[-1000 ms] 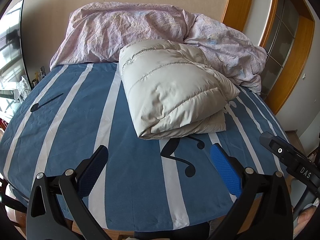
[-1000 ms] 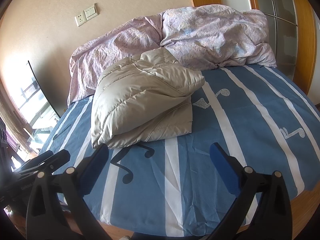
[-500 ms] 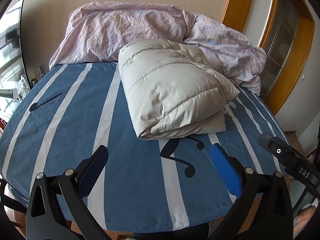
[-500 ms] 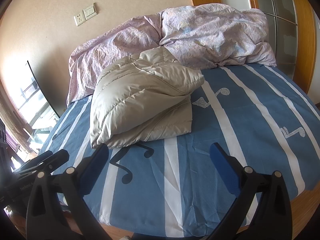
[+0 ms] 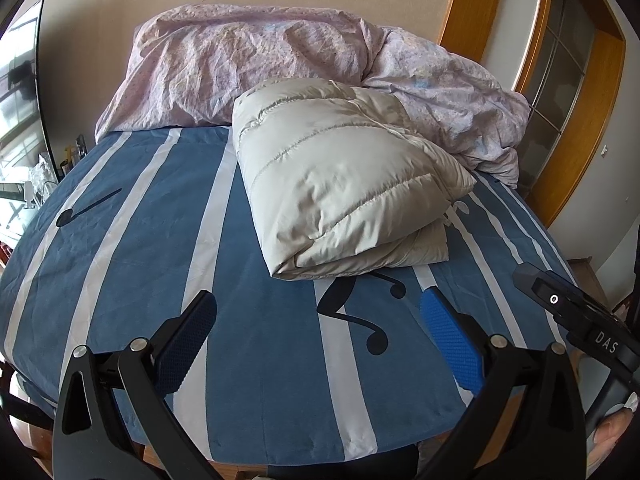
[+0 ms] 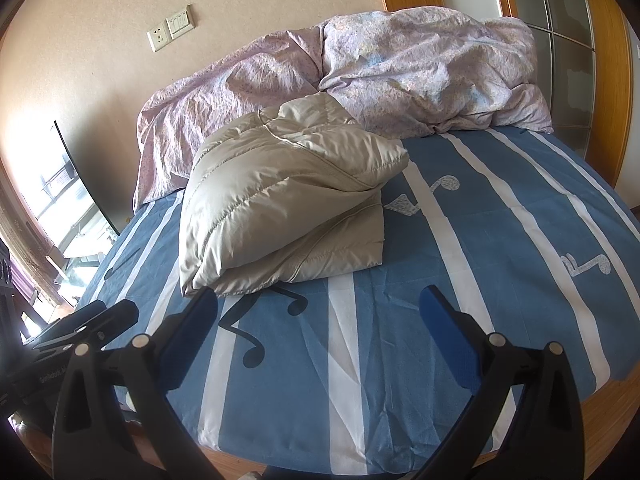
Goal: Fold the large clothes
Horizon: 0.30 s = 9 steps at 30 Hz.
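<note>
A beige quilted down jacket [image 5: 340, 184] [image 6: 284, 200] lies folded into a thick bundle in the middle of the bed, resting on the blue sheet with white stripes [image 5: 160, 240] [image 6: 500, 240]. My left gripper [image 5: 318, 336] hovers over the near edge of the bed, open, with nothing between its blue pads. My right gripper [image 6: 318, 332] is also open and empty, a short way in front of the jacket's folded edge. Neither gripper touches the jacket.
A crumpled pink duvet [image 5: 280, 64] [image 6: 400, 76] is heaped along the headboard wall behind the jacket. The other gripper's black body [image 5: 576, 320] [image 6: 68, 332] shows at the edge of each view. A wooden door frame [image 5: 576, 92] stands at the right.
Both views have barely shifted; the jacket stays folded in place and both grippers remain open.
</note>
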### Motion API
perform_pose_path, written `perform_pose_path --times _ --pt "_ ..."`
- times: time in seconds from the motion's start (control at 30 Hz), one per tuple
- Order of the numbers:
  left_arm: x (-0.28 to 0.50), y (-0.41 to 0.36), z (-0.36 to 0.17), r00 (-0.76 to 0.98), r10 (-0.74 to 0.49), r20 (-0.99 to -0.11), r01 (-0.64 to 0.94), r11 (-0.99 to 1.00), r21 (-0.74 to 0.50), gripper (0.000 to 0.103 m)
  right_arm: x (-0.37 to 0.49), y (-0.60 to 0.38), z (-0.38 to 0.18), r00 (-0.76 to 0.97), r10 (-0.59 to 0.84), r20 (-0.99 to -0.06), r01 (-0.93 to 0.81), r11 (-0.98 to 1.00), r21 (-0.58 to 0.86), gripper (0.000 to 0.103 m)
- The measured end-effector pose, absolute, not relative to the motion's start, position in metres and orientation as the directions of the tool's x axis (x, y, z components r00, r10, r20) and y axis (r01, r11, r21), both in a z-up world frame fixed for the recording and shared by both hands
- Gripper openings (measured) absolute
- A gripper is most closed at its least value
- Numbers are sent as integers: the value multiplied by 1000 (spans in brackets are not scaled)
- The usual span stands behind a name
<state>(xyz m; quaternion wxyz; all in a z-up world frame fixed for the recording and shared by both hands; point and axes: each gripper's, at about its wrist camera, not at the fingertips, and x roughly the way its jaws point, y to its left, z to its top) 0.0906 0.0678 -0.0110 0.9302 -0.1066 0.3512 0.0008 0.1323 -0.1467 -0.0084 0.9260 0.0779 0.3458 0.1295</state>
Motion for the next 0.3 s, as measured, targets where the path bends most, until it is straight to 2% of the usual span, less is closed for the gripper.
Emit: perform_pose_path --times 0.3 --pt "92 67 -11 751 -80 -655 -71 977 -201 102 132 -147 -8 727 294 -620 -187 954 234 101"
